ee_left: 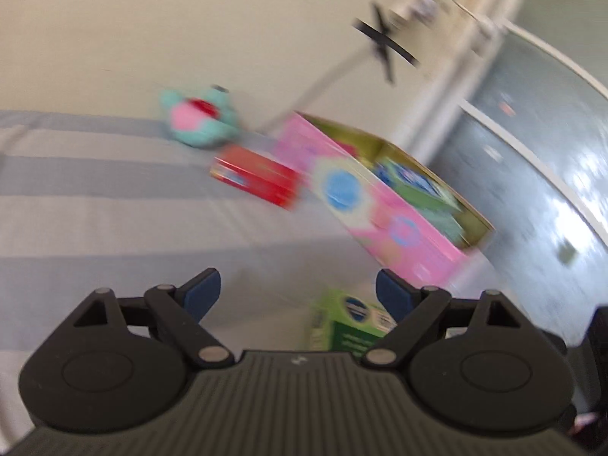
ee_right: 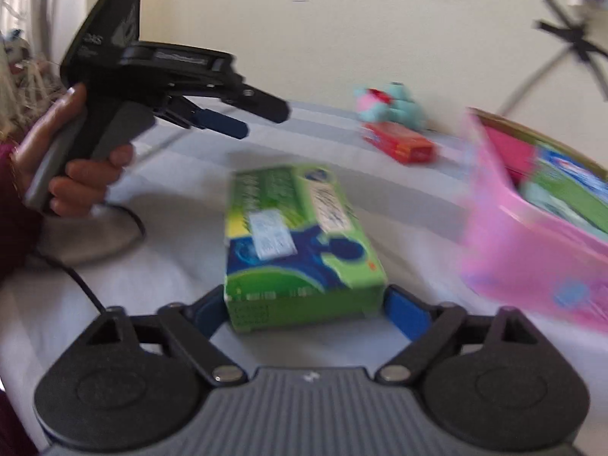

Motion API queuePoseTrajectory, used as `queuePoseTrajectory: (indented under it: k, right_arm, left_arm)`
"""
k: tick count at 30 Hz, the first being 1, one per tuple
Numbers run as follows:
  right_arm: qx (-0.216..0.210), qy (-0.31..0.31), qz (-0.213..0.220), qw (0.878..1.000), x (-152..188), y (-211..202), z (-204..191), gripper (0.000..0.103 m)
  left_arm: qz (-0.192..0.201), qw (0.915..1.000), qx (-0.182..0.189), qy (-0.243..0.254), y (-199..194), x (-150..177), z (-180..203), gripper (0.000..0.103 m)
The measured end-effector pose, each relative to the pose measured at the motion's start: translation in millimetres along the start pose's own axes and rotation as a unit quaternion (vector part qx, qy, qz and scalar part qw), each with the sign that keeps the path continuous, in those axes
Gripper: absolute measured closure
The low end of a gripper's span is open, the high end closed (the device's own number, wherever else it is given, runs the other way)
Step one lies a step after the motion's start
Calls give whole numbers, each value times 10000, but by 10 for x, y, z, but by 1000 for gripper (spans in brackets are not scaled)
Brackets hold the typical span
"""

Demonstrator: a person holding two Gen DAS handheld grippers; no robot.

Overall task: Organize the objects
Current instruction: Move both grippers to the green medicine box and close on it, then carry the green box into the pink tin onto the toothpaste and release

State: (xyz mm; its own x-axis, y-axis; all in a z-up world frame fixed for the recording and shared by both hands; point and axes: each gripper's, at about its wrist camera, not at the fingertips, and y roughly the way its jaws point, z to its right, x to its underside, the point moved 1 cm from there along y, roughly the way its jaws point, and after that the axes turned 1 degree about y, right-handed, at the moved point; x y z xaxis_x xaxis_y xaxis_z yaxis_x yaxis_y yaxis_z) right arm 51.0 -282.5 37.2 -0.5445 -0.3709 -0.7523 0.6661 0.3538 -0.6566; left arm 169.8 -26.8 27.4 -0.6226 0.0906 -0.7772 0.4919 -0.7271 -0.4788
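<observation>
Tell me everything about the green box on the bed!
The green box is cardboard-looking, closed, with blue swirls and white labels on top. It lies flat on the striped sheet, left of the pink box. The right gripper has its blue fingers on either side of its near end; blur hides whether they touch.

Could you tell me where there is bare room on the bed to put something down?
The striped sheet left of the red box is bare. It is crowded between the green box and the pink bin.

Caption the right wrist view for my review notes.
Open right gripper straddles green cardboard box on striped sheet, pink open box alongside.
</observation>
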Motion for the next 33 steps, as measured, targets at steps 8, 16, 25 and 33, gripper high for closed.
queuePoseTrajectory:
  k: [8,16,25,33]
  right_arm:
    - [93,1025,200,9945,233,-309,286,6]
    - [-176,762,289,9965,63,-159,65,35]
    - [167,1028,1322,9857,-160,-651,446,41]
    - [815,1486,1580,9728,-251,-775,1251,41]
  left_arm:
    - [-535,9985,-5,141,146,263,360,13]
    - [-496,9987,-133,-64,93,312,466,18]
    - [357,9982,229,426,97,-433,1175,17]
    - [-113,9956,201,905,978,-719,1720,17]
